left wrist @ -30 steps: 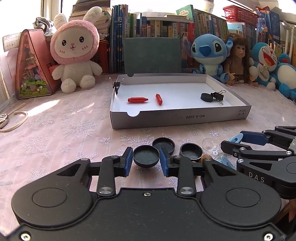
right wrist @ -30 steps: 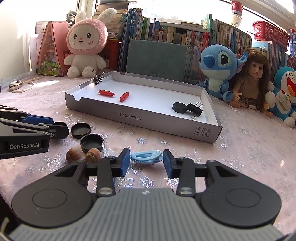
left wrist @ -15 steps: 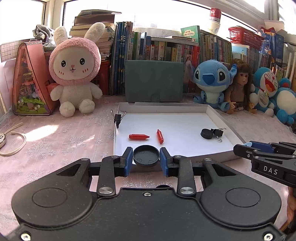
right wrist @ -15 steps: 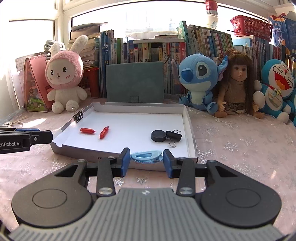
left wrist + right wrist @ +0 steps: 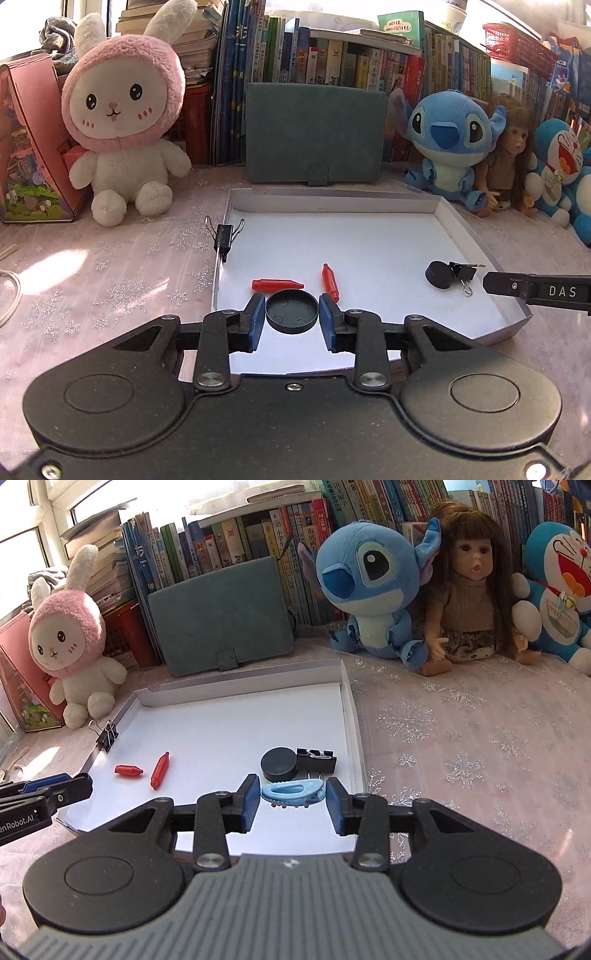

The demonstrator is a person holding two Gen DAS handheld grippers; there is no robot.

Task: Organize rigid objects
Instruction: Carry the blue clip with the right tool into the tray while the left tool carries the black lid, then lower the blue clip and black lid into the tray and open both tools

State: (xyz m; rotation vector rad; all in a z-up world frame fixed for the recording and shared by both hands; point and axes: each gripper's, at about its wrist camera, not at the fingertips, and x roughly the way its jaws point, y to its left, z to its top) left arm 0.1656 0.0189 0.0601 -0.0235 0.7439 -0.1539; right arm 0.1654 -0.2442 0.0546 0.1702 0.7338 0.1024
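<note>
Black bottle cap point(image 5: 291, 311), clamped flat in left gripper point(image 5: 291, 319) above white tray point(image 5: 448, 216), seemingly for release beside red capsules point(image 5: 277, 285). Blue clip point(image 5: 292, 792), pinched lengthwise in right gripper point(image 5: 291, 805), above tray near black puck point(image 5: 279, 763).

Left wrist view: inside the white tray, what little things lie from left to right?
binder clip on the tray's left wall → lying red piece → black cap held by the left gripper → second red piece → black disc → black binder clip.

Matt black plastic cap point(image 5: 291, 311); glossy blue plastic clip point(image 5: 293, 792).
</note>
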